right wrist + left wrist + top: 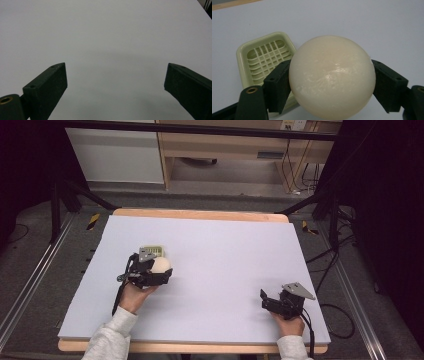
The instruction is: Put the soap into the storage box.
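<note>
Left tongs [161, 270] clamped shut; right tongs [265, 299] gaping wide.

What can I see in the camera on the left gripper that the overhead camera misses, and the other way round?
The left gripper view alone reveals the soap dish's grid of slots and the ball's glossy surface pressed between two black jaws. The high view alone takes in the right gripper, jaws apart over bare table, plus the person's sleeves and the floor around. Both show the cream ball held by the left gripper close to the pale green dish.
</note>
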